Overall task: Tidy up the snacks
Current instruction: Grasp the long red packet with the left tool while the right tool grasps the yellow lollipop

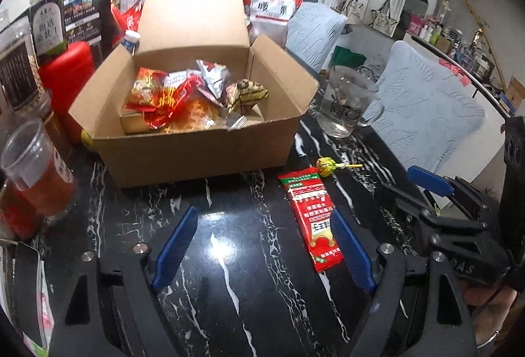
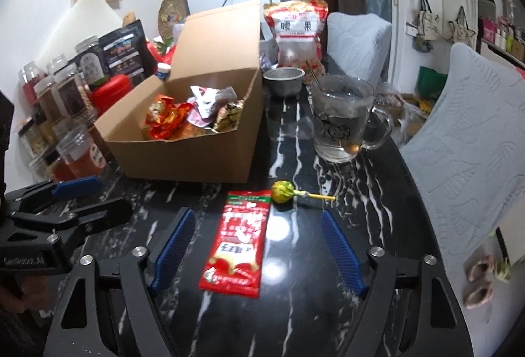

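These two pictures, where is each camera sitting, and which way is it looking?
Left wrist view: sits on the left tool, looks forward and down over the black table at the cardboard box; its own blue fingers show, plus the right tool at the right edge.
Right wrist view: sits on the right tool, looks down at the red packet between its open fingers; the left tool shows at the left edge.
Shared: box, packet, lollipop, glass mug.

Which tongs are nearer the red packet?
Right. The right tongs straddle the red packet, fingers open on either side without touching. The left tongs sit beside it, over bare table, one finger by its edge.
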`<state>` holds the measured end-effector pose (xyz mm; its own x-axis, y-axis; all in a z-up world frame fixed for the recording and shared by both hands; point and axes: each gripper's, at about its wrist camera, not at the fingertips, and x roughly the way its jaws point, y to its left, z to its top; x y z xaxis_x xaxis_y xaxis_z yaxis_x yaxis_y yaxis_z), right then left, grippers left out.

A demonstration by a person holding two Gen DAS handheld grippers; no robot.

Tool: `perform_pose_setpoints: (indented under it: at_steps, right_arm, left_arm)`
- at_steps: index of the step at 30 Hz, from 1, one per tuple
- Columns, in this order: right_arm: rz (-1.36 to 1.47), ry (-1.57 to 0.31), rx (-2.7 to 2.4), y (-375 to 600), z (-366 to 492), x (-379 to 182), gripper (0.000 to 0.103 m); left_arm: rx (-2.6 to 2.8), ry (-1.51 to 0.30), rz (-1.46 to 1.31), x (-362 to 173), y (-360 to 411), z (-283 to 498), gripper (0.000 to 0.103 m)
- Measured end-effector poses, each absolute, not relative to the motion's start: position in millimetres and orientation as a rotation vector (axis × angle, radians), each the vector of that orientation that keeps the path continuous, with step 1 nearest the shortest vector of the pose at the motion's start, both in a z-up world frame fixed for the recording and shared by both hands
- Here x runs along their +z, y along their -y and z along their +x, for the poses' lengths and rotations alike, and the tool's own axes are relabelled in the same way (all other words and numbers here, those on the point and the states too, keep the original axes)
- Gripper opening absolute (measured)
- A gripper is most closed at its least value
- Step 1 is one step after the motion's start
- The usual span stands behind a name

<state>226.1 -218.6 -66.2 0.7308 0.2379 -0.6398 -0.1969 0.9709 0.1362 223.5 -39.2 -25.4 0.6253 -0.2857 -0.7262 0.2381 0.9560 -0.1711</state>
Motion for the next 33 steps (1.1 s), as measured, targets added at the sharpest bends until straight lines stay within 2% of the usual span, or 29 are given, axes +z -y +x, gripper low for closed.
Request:
perform_pose_setpoints:
  at_steps: [7,16,19,23,26,28,33]
  right_arm:
    - [-0.002,-0.788,0.280,215,269,-90,0.066]
    - [-0.064,-0.861,0.347,213,317,-112,0.064]
    - [-0.097,-0.902,0.357,212,331,-120,0.059]
    - [-0.118,-0.941,0.391,211,338,-127,0.058]
    - [-0.117,-0.960,0.405,211,339,-132,0.046]
    - [-0.096,-0.968,0.424,214,338,-133,0.025]
    - [-0.090,-0.953,0.395,225,325,-133,0.025]
  left_arm:
    - [-0.280,-0.904,-0.077,-46,43,246,0.083]
    - [-0.285,-0.954,-0.084,-65,55,271,0.083]
    - [-0.287,-0.970,-0.087,-70,58,277,0.083]
    - [-0.296,-0.986,-0.094,-74,63,283,0.083]
    - [-0.309,-0.995,-0.099,-77,67,288,0.083]
    - [-0.317,-1.001,-0.100,-78,70,289,0.083]
    - [-0.353,-1.020,-0.096,-81,82,289,0.083]
